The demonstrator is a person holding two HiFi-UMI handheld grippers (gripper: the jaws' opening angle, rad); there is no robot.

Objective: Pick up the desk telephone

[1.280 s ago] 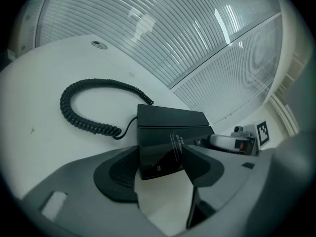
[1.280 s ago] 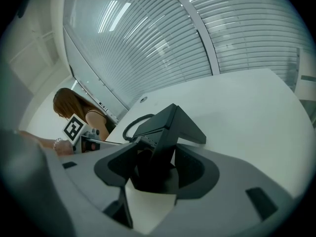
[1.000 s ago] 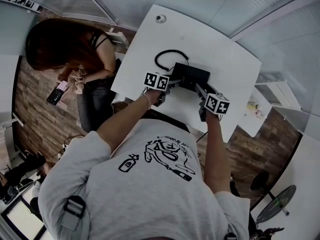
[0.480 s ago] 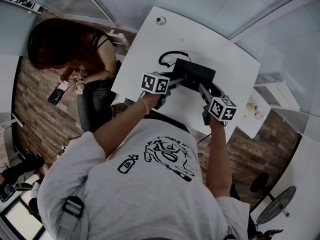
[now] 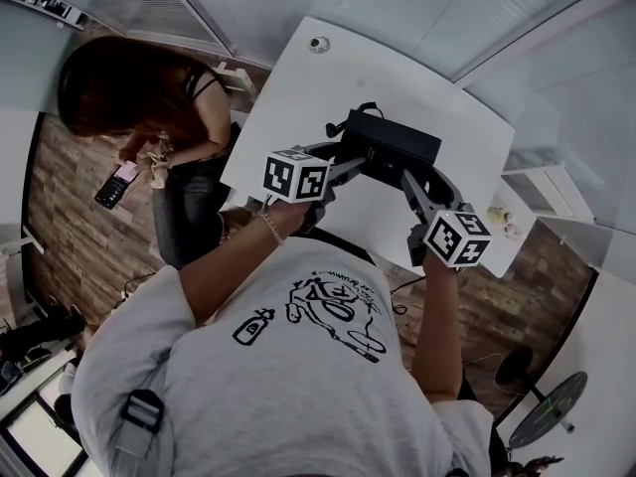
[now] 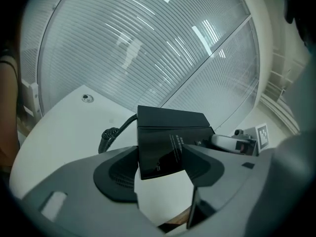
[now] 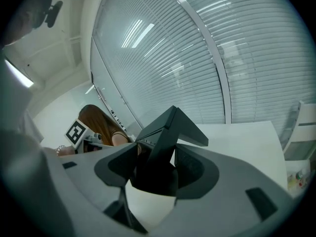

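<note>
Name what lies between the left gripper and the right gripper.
The black desk telephone: the head view shows it spanning the gap, with the left gripper shut on one end and the right gripper on the other.

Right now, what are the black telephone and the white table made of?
The desk telephone looks like hard black plastic with a glossy finish: its face mirrors light and carries small print. The table has a smooth matte white top, probably laminate or painted board; the pictures cannot settle which.
</note>
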